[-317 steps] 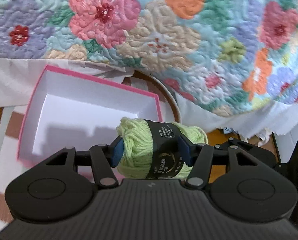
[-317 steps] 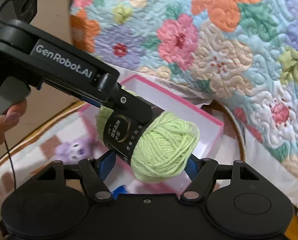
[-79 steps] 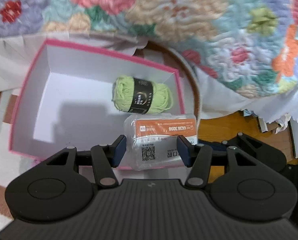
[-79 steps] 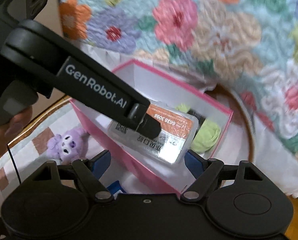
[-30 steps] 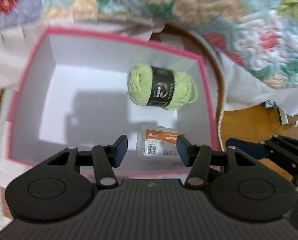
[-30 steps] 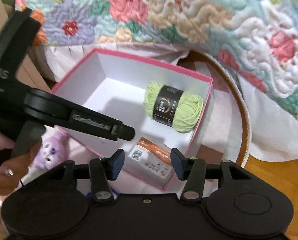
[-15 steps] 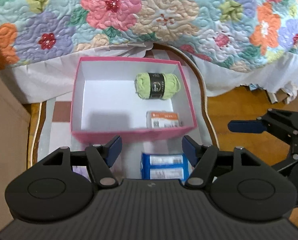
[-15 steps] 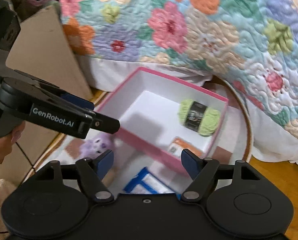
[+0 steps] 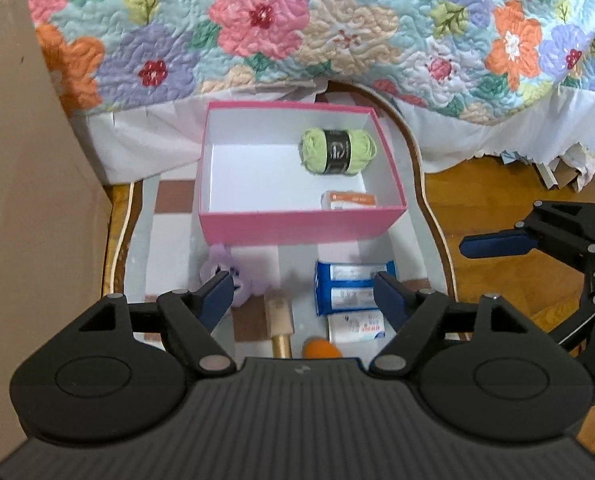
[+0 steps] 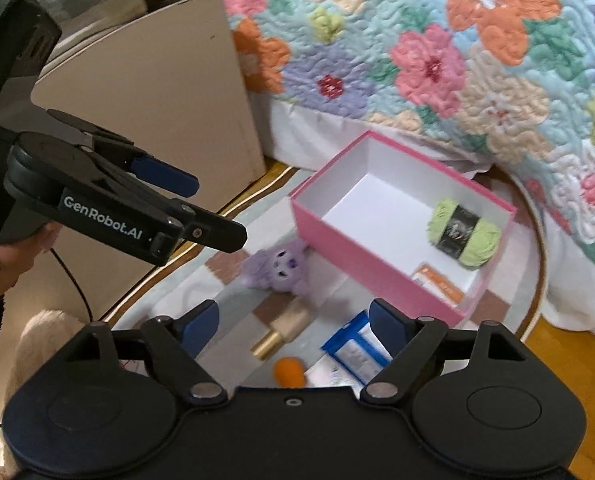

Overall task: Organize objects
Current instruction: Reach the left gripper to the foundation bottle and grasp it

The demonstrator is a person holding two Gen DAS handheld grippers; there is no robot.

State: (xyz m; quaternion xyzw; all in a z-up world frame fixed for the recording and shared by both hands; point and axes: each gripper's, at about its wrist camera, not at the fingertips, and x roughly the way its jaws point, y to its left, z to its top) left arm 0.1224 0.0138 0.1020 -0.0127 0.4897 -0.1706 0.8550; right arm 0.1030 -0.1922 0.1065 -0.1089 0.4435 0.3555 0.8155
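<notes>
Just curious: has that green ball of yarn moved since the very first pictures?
Yes. The green yarn ball, then clamped in a tool above the pink box, now lies inside it, near the far right corner.

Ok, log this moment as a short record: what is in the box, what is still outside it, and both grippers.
container: pink box, open top, on the mat
in box: green yarn ball; orange-labelled packet near the front right corner
outside box: purple plush toy; gold tube; blue packs; white packet; orange ball
left gripper: jaws opening, nothing between them
right gripper: jaws opening, nothing between them
surroundings: floral quilt behind; cardboard panel at left
</notes>
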